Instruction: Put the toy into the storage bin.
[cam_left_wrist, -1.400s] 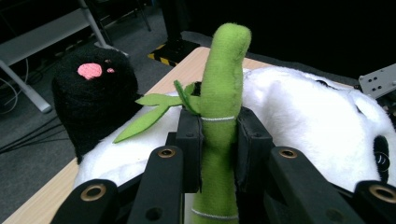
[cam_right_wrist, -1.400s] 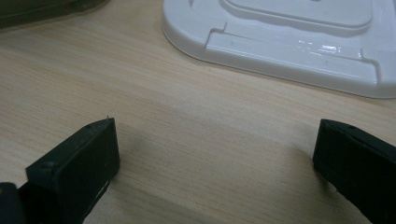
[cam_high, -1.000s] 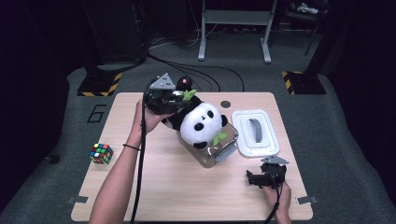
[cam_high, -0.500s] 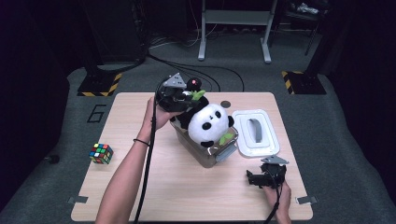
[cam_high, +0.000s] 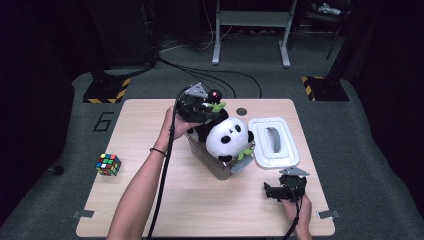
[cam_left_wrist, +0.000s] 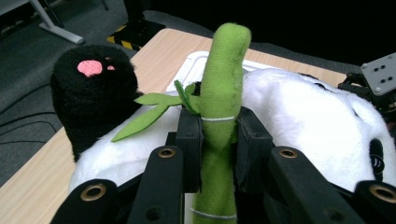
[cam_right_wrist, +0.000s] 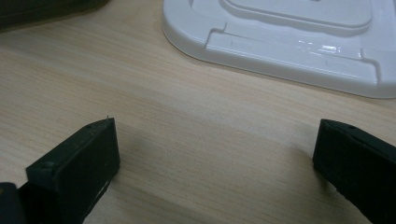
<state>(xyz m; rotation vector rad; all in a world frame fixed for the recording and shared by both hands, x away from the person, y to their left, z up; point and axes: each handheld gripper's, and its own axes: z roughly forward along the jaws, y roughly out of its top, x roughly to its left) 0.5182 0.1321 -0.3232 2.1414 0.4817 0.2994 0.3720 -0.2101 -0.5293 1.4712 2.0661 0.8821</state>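
A black-and-white panda plush (cam_high: 227, 140) lies partly in a grey open box (cam_high: 216, 166) at mid-table. In the left gripper view, my left gripper (cam_left_wrist: 219, 135) is shut on the plush's green bamboo stalk (cam_left_wrist: 225, 79), which stands up between the jaws. The panda's white body (cam_left_wrist: 303, 112) and a black paw with a pink pad (cam_left_wrist: 93, 86) lie behind it. In the high view the left gripper (cam_high: 207, 107) sits at the panda's far end. My right gripper (cam_right_wrist: 215, 149) rests open on the bare wood, with nothing between its fingers (cam_right_wrist: 77, 163).
A white box lid (cam_high: 275, 142) lies flat to the right of the box, just beyond the right gripper (cam_high: 272, 191). A colour cube (cam_high: 108, 164) sits at the table's left edge. A small dark round spot (cam_high: 242, 111) marks the far side of the table.
My left gripper has carried the panda to the right and a little lower, further into the box. The right gripper has stayed put.
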